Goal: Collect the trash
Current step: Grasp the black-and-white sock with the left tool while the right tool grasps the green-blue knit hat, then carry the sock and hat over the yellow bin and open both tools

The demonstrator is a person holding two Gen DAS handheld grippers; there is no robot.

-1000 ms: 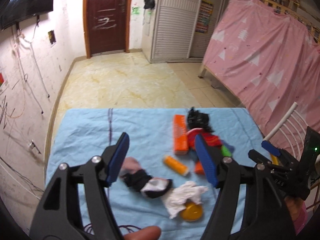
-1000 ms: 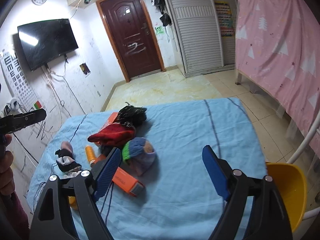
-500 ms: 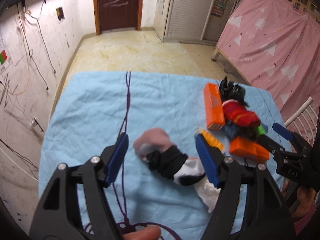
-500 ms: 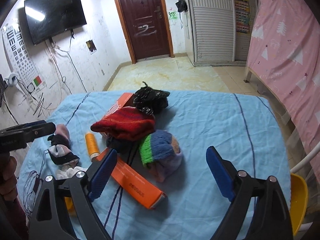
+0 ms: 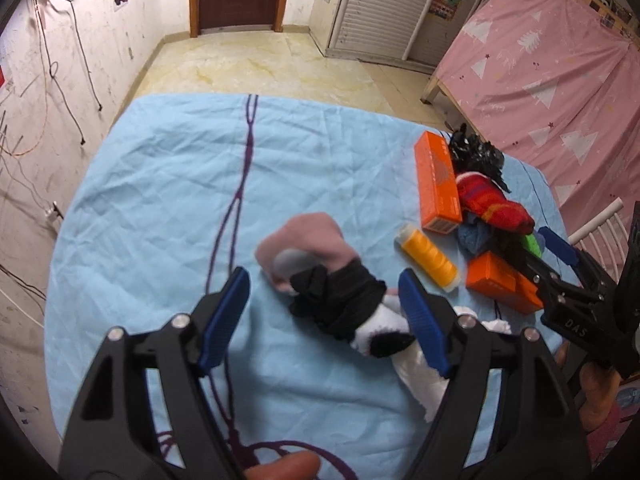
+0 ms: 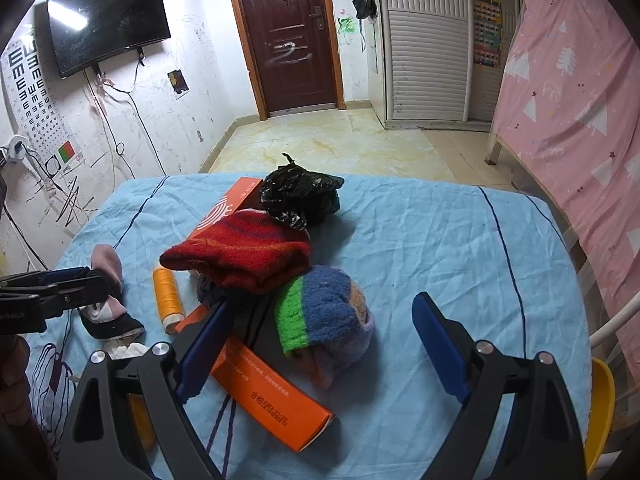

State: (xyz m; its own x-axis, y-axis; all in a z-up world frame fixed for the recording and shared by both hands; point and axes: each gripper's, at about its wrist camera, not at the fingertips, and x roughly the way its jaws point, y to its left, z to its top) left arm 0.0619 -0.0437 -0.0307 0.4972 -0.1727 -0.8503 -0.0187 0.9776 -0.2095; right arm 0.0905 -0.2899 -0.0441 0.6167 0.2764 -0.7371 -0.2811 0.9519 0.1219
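Change since the earlier frames: the left gripper has advanced low over the light blue bedsheet, and its blue-padded jaws, spread wide with nothing held, now bracket the bundle of pink, black and white socks. Right gripper: likewise agape and empty, poised over the blue, green and purple knitted sock. Trash proper, by judgement: crumpled white tissue, lying just behind the sock bundle and partly under the left gripper's right finger; crumpled black plastic bag, at the far end of the pile. Risks: closing here would likely take socks rather than tissue, or pinch loose sheet and drag it. Adjacent items: spool of orange thread, liable to roll if nudged; two orange cardboard boxes; red striped knitted hat, overlapping the far box and touching the bag. Yellow plastic bin, at the right edge, possible receptacle.
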